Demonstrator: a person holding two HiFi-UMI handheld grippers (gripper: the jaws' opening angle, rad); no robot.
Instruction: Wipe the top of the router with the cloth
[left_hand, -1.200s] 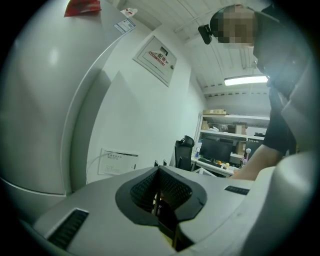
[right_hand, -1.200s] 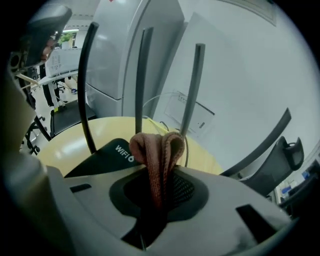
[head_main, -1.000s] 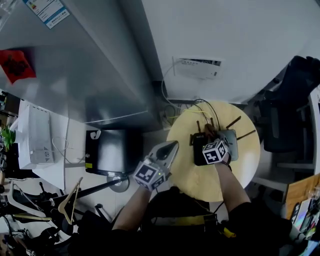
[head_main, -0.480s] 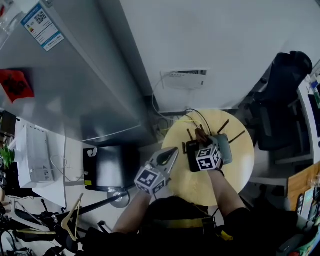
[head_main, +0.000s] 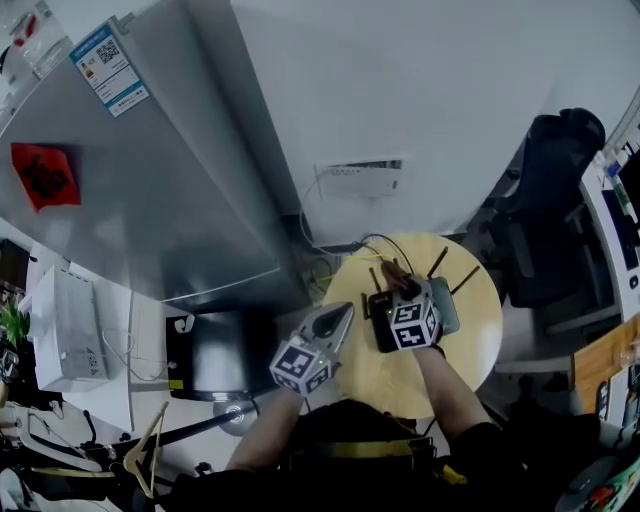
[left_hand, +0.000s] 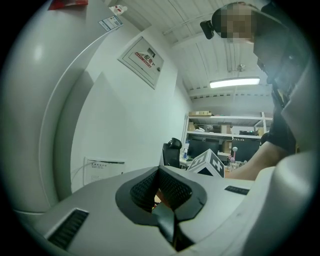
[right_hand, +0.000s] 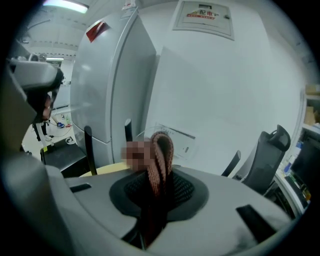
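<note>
A black router (head_main: 377, 322) with upright antennas lies on the round yellow table (head_main: 470, 340). My right gripper (head_main: 401, 292) hovers over the router's top, shut on a brown cloth (head_main: 396, 277). In the right gripper view the cloth (right_hand: 161, 157) stands folded between the jaws of my right gripper (right_hand: 157, 186), and two black antennas (right_hand: 89, 146) rise at the left. My left gripper (head_main: 340, 314) hangs at the table's left edge, apart from the router. In the left gripper view my left gripper (left_hand: 159, 188) is shut with nothing held.
A grey device (head_main: 449, 304) with antennas lies right of the router. Cables (head_main: 372, 243) run from the table to a white wall box (head_main: 358, 178). A black office chair (head_main: 545, 220) stands at the right. A tall grey fridge (head_main: 150, 190) and a black box (head_main: 215, 345) are at the left.
The head view has shifted, so the table sits slightly lower and further left in the picture. Both grippers keep nearly the same places relative to the router and table.
</note>
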